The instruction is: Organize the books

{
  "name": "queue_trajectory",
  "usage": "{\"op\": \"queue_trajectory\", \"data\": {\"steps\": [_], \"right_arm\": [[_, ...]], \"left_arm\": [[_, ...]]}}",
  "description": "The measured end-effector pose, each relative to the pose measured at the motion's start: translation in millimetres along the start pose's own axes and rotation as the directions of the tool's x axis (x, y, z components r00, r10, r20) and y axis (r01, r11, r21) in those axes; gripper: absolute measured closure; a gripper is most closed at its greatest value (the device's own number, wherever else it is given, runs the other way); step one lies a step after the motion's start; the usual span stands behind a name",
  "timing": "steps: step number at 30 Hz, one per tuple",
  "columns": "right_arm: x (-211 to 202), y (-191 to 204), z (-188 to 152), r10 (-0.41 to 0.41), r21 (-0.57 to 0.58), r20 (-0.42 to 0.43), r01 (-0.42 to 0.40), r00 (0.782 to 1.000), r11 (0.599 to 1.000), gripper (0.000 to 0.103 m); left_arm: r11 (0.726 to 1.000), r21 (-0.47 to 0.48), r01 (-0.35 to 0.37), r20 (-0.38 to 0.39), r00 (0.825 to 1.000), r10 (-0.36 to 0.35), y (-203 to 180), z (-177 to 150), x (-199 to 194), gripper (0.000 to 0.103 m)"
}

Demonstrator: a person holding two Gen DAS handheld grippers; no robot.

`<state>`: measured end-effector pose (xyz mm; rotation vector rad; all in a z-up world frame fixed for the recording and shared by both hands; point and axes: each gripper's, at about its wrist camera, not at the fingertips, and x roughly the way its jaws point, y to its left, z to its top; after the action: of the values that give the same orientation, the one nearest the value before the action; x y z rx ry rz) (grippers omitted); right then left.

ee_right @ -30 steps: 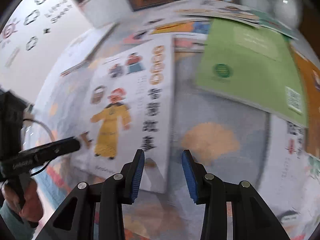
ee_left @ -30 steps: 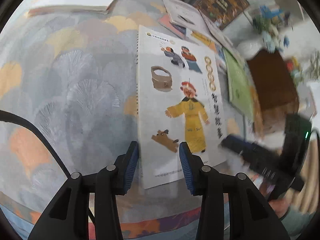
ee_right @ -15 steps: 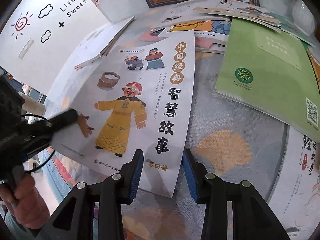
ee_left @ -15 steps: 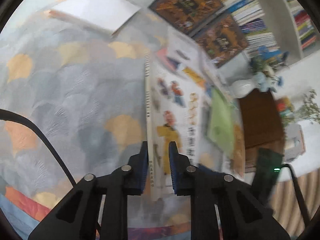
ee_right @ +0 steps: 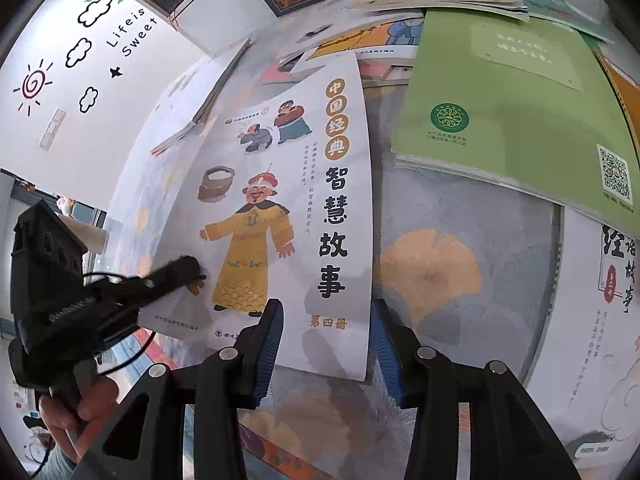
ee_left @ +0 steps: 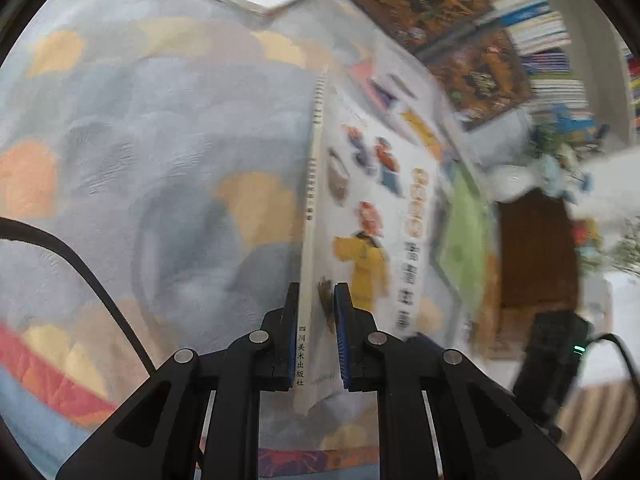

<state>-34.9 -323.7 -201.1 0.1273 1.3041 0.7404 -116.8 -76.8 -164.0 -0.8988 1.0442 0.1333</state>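
The white storybook [ee_right: 280, 216] is lying tilted above a patterned rug [ee_right: 432, 272], its spine edge lifted while its far end is resting among the other books. Its cover is showing a cartoon man in a yellow robe, the gold title circles 中国经典, the large black characters 智慧故事 and, at the bottom, 第四册. On the spine, in the left wrist view, the characters 四川美术出版社 are reading downward.

The left gripper [ee_left: 316, 332] is clamping the book's spine corner, its blue pads pressing on both sides of the thin edge. From the right wrist view, that same gripper is reaching in from the left, held by a hand [ee_right: 76, 416] low in the corner.

The right gripper [ee_right: 326, 340] is hovering over the book's near right corner; its jaws have just been opening, and the corner is lying between and below them without the pads pressing on it.

Just beside the storybook, a green booklet [ee_right: 512, 108] with a round emblem and a QR code is lying flat. On the wall at left, "Life is Sweet" is printed among clouds and a sun.
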Motion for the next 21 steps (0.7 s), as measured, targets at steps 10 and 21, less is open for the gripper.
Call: {"op": "queue_trajectory", "data": {"steps": [10, 21], "right_arm": [[-9.0, -30.9, -12.5, 0.181, 0.155, -0.056, -0.170, 0.982, 0.973, 0.048], [15.4, -71.6, -20.7, 0.511, 0.417, 0.025, -0.474, 0.859, 0.776, 0.047]], "left_arm": [[0.937, -0.232, 0.260, -0.068, 0.957, -0.283, 9.7, 14.0, -9.6, 0.091], [0.916, -0.284, 0.282, -0.100, 0.942, -0.321, -3.0, 38.2, -15.2, 0.091]]}}
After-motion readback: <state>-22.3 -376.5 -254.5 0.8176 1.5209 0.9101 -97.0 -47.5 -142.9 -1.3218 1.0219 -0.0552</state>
